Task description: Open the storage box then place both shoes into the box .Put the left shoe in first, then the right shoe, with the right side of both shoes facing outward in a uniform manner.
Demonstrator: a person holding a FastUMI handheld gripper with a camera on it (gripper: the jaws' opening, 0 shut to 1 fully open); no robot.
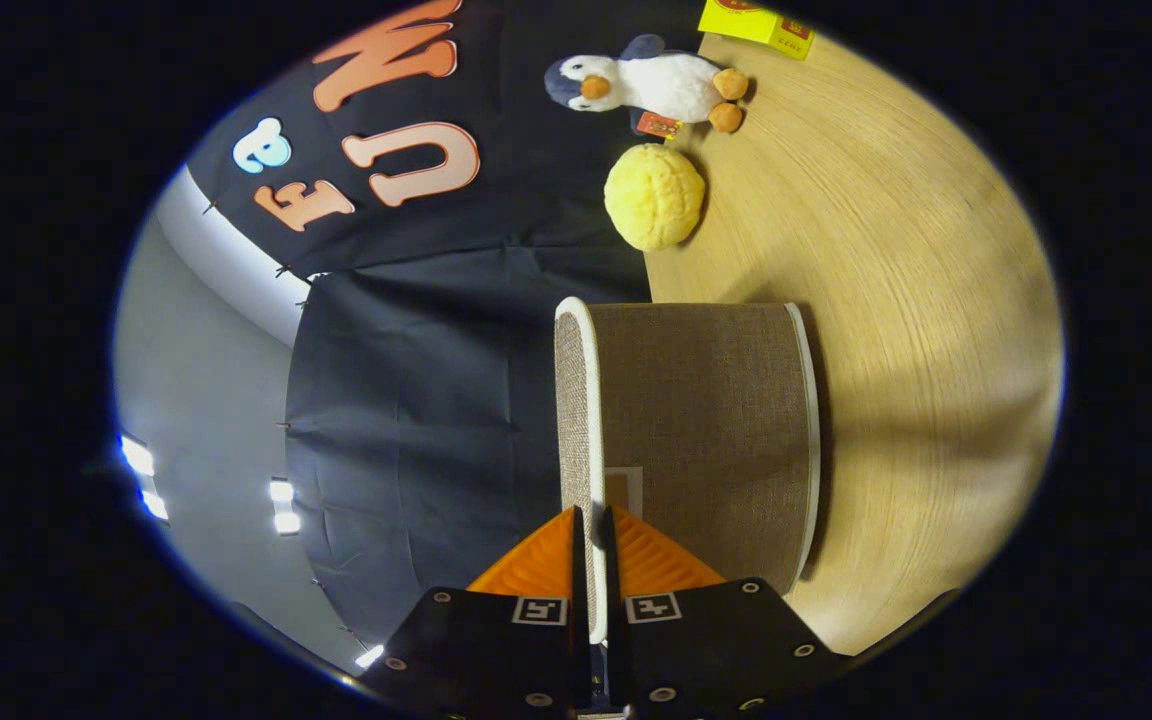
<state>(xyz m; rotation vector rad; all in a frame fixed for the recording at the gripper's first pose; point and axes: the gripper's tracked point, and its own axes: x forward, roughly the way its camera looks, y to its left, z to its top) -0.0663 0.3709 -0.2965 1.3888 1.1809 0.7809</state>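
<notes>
Your gripper [593, 525] sits nearest the camera, its 2 fingers nearly together and pinching the white-trimmed edge of the storage box lid [591, 400], which runs straight between them; both fingers press on that thin edge, 1 on each side. The view is rolled sideways, so the wooden table [916, 330] stands at 3 o'clock of the fingers and the dark booth wall at 9 o'clock.

The storage box [706, 430] is a grey-brown fabric box with white piping along its rims; it stretches from your fingertips toward 12 o'clock, with its woven side facing you and its base against the table. A small pale tab [626, 490] sits on the fabric just ahead of the fingertips.

Beyond the box, at about 12 o'clock, a yellow knobbly ball [654, 196] rests on the table. Further out, a plush penguin [651, 85] lies beside the wall, and a yellow carton [758, 20] sits past it at 1 o'clock. Whether the box is open yet, you cannot tell.
</notes>
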